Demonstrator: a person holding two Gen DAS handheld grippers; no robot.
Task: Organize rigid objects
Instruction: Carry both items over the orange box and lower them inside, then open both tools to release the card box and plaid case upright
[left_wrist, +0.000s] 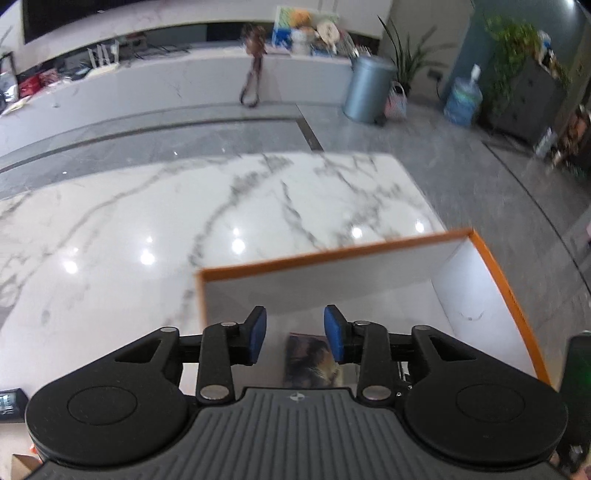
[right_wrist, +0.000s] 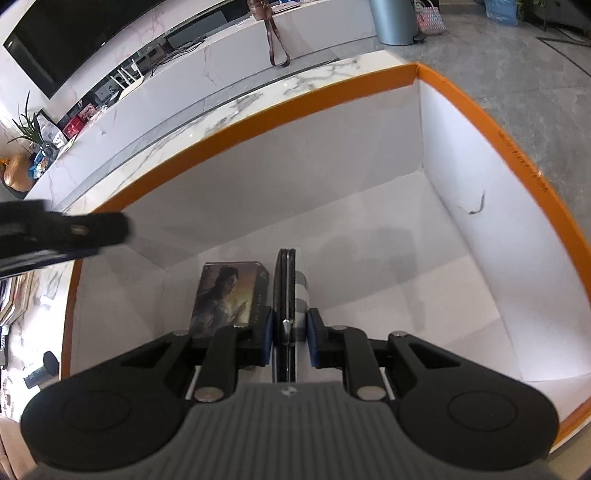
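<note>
An orange-rimmed box (right_wrist: 258, 107) with white inside walls stands on the marble table. A small box printed with a painted figure (right_wrist: 229, 295) lies on its floor; it also shows in the left wrist view (left_wrist: 310, 360). My right gripper (right_wrist: 289, 338) is inside the orange box, shut on a thin black case with a striped side (right_wrist: 286, 280), held on edge right beside the printed box. My left gripper (left_wrist: 295, 338) is open and empty above the orange box's (left_wrist: 332, 256) near-left part; it shows at the left of the right wrist view (right_wrist: 74, 232).
The marble table (left_wrist: 184, 221) spreads left of and beyond the box. Small dark items (right_wrist: 44, 365) lie on the table left of the box. A long white counter (left_wrist: 184, 85), a grey bin (left_wrist: 369, 88) and plants stand across the floor.
</note>
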